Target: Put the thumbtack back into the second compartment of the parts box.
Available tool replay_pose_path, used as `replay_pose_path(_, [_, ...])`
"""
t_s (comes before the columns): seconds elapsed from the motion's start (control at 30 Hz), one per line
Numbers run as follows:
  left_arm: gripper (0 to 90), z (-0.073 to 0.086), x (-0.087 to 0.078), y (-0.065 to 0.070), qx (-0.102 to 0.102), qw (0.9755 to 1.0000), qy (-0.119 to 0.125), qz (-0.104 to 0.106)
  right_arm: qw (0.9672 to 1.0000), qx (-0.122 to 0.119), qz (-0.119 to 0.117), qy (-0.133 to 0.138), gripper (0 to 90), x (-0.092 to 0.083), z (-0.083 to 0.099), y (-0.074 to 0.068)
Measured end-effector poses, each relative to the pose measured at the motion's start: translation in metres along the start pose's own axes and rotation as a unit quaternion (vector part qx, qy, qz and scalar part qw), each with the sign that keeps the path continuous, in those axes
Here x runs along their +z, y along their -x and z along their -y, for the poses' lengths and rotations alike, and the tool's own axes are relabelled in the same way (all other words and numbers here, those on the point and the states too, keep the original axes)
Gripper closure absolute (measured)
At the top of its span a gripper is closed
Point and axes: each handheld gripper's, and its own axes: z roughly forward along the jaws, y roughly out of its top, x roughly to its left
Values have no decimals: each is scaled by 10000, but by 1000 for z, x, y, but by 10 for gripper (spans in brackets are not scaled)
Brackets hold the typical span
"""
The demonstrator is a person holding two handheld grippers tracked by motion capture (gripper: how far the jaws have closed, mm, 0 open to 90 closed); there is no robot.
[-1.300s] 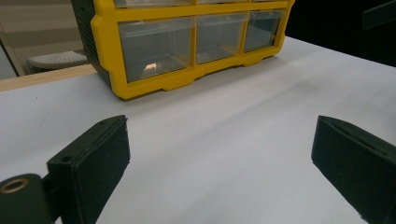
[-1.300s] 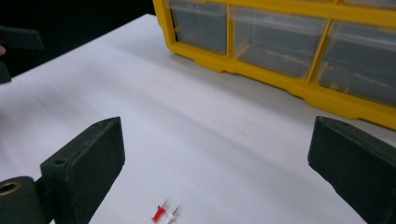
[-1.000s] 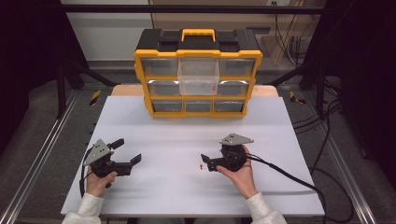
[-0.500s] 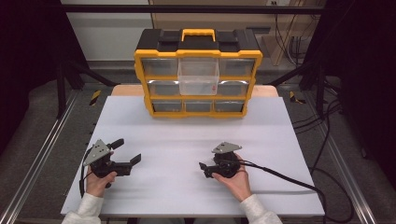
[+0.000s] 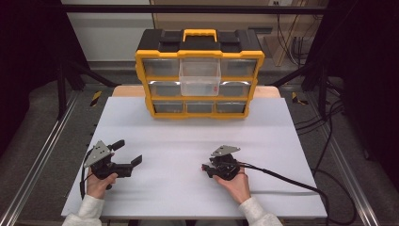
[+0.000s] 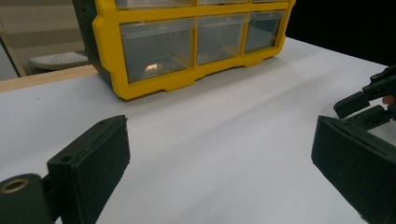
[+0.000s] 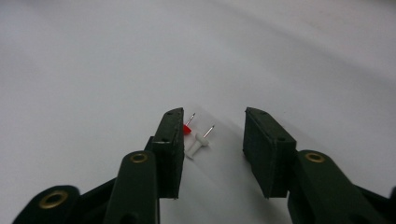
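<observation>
Hardest thing to spot here is the pair of push pins. From the high view there's just a tiny red speck at the tip of the right gripper point(image 5: 205, 167), too small to read as anything. The right gripper view sorts it out: a white push pin point(image 7: 198, 143) and a red push pin point(image 7: 187, 129) lie on the table between the jaws, metal points angled up. The red one sits right against the left-hand pad and is half hidden behind it, so I can't tell if it's actually touching. The white one lies free, with a clear gap to the other pad. Those jaws have just been closing around the pins but aren't pressing on either yet, so still apart.

The left gripper point(image 5: 127, 155) rests on the table well off to the side, jaws spread wide with nothing between them. In its own view the pads look like matte, slightly grainy black blocks, both cut off by the picture's edges, and the other gripper's tips peek in at the right.

The table point(image 5: 179, 141) is a smooth white sheet. At the back stands a yellow and black plastic organizer point(image 5: 200, 75) with clear drawers, one middle drawer point(image 5: 199, 78) pulled out. Something small and pale glints inside a bottom drawer point(image 6: 156, 49) in the left gripper view, too blurry to name.
</observation>
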Motion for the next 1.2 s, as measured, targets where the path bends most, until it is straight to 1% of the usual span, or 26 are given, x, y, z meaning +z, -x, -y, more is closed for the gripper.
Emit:
replay_pose_path(0.13, [41,0,0,0,3,10000,3,-2,10000,5,-57,-20,655,1,0,0])
replay_pose_path(0.27, [41,0,0,0,4,10000,4,-5,10000,-19,-59,-69,700,2,1,0])
replay_pose_path(0.37, [41,0,0,1,-7,10000,6,-2,9999,0,-80,-77,762,2,1,0])
replay_pose_path(0.43, [41,0,0,1,-8,10000,8,-2,9999,-6,-90,-84,778,2,1,0])
replay_pose_path(0.5, [41,0,0,0,-10,10000,10,-4,9999,15,-91,-110,817,2,1,0])
replay_pose_path(0.6, [42,0,0,1,-9,10000,15,-4,9999,6,-104,-113,828,2,1,1])
replay_pose_path(0.63, [42,0,0,1,-8,10000,14,-4,9998,8,-126,-128,845,2,0,1])
replay_pose_path(0.9, [41,0,-1,1,-9,10000,20,-9,9997,43,-166,-159,854,2,-1,2])
replay_pose_path(1.03, [42,0,-1,0,-11,10000,23,-10,9998,49,-191,-44,855,-1,-3,2])
replay_pose_path(1.2, [41,0,-1,1,-5,10000,11,-7,9997,34,-195,152,855,-12,-8,3])
